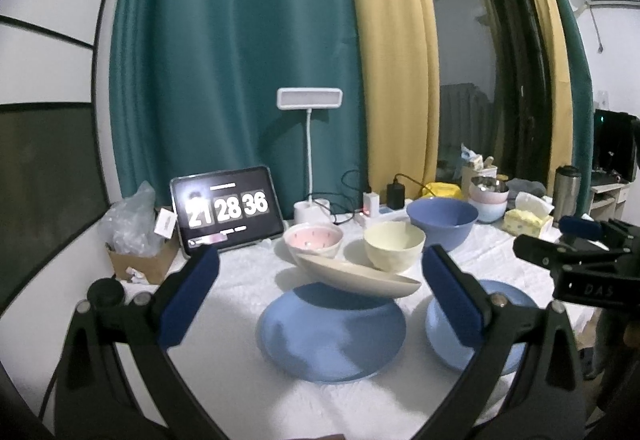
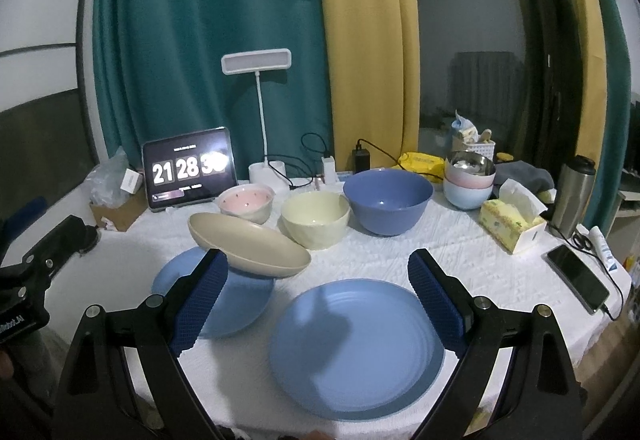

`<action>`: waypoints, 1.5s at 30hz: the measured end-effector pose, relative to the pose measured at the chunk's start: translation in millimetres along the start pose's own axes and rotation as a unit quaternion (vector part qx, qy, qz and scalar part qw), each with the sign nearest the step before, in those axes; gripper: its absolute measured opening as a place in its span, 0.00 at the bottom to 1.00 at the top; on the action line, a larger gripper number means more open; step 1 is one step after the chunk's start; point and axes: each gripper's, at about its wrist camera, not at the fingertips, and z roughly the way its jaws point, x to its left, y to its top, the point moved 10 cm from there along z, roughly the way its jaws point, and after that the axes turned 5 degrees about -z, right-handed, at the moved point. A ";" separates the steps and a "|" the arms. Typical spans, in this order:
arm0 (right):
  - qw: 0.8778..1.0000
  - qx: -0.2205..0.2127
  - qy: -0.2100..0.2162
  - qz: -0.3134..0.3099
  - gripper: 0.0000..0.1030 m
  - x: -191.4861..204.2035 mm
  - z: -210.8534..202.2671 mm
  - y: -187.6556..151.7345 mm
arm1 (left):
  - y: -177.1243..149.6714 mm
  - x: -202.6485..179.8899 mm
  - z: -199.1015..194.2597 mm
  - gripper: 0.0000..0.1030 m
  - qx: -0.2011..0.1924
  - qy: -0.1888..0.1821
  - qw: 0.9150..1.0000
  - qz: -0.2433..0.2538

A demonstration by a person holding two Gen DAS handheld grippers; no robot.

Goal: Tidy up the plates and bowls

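A beige oval dish (image 1: 360, 274) (image 2: 248, 246) rests tilted on the far edge of a blue plate (image 1: 332, 336) (image 2: 224, 300). A second, larger blue plate (image 2: 356, 348) (image 1: 476, 328) lies to its right. Behind stand a pink bowl (image 1: 314, 242) (image 2: 247, 203), a cream bowl (image 1: 394, 246) (image 2: 315, 220) and a big blue bowl (image 1: 442, 222) (image 2: 387, 199). My left gripper (image 1: 320, 300) is open over the left blue plate. My right gripper (image 2: 316, 300) is open over the larger plate's left part.
A tablet clock (image 2: 190, 171), lamp (image 2: 258, 111), chargers, cardboard box (image 1: 140, 264) and stacked bowls (image 2: 469, 179) line the back. A tissue box (image 2: 514, 226), flask (image 2: 572, 195) and phone (image 2: 578, 278) sit at the right. The white cloth (image 2: 380, 256) covers the table.
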 end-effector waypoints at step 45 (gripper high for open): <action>0.985 0.158 0.047 0.049 0.92 -18.5 189.2 -16.0 | -32.2 15.7 183.4 0.99 0.136 0.016 0.990 -0.010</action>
